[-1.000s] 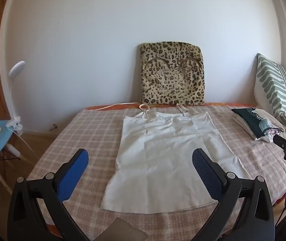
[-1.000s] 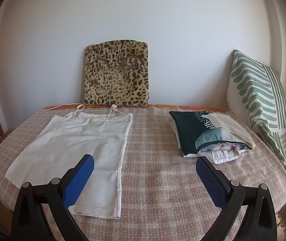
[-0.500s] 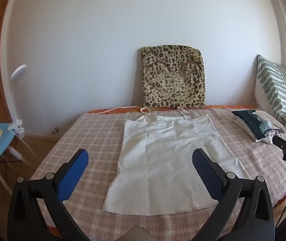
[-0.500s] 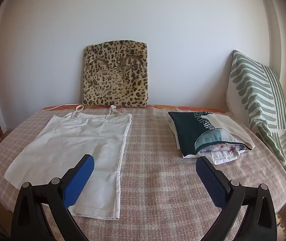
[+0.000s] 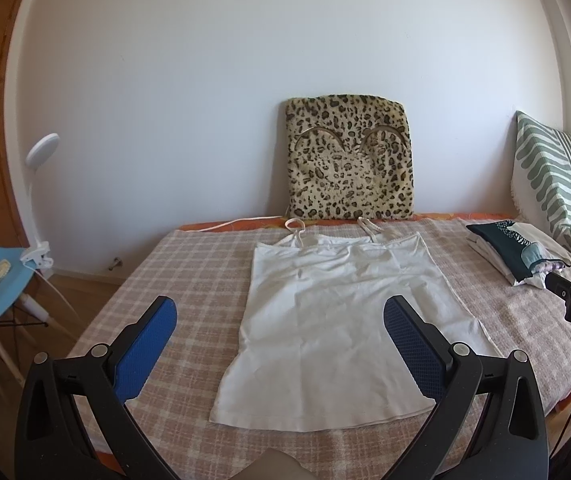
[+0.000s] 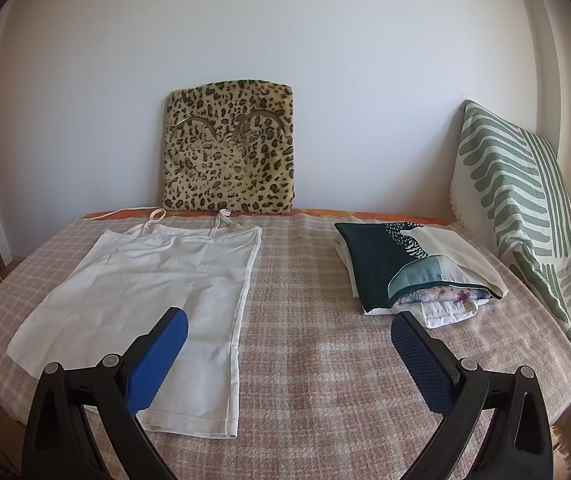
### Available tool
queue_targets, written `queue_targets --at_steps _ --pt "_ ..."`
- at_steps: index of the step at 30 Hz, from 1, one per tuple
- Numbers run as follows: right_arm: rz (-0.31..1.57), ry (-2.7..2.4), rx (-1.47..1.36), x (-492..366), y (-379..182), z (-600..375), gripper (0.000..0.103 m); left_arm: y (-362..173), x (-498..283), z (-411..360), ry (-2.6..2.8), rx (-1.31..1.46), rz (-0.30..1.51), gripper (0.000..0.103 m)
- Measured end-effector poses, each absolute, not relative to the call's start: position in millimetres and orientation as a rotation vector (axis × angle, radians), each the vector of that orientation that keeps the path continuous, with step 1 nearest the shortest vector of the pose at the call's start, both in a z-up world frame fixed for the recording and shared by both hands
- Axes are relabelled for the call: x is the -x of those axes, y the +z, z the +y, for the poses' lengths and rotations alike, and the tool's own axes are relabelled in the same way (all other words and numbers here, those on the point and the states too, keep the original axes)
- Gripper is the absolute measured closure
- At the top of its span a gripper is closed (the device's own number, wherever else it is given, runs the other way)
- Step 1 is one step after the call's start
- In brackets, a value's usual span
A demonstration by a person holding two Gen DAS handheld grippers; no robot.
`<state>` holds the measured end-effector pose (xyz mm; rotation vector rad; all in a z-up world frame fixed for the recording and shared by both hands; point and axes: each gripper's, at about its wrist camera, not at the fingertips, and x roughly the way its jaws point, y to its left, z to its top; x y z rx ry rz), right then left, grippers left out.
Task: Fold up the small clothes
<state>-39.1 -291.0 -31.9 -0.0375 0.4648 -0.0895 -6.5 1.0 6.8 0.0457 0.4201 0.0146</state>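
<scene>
A white strappy cotton camisole (image 5: 341, 320) lies flat and unfolded on the checked bed (image 6: 325, 360); folded clothes (image 6: 413, 268) sit stacked beside. Both grippers, left (image 5: 281, 340) and right (image 6: 289, 356), hover with jaws spread, empty.

Soft, even daylight fills both views, bright on the white wall (image 5: 205, 80) and bed (image 6: 325, 340), with only faint shadows and no glare. Focus is sharp throughout. Fisheye distortion bends straight lines, and dark vignetting cuts the corners.
</scene>
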Motion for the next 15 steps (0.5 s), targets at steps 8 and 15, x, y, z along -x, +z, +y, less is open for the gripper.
queue_targets --at_steps 8,15 --pt "0.463 -0.095 0.040 39.9 -30.9 -290.8 0.000 5.5 7.9 1.1 0.014 -0.047 0.419 0.000" --pt "0.460 -0.095 0.042 41.8 -31.5 -287.7 0.000 5.3 9.0 1.6 0.017 -0.049 0.417 0.000"
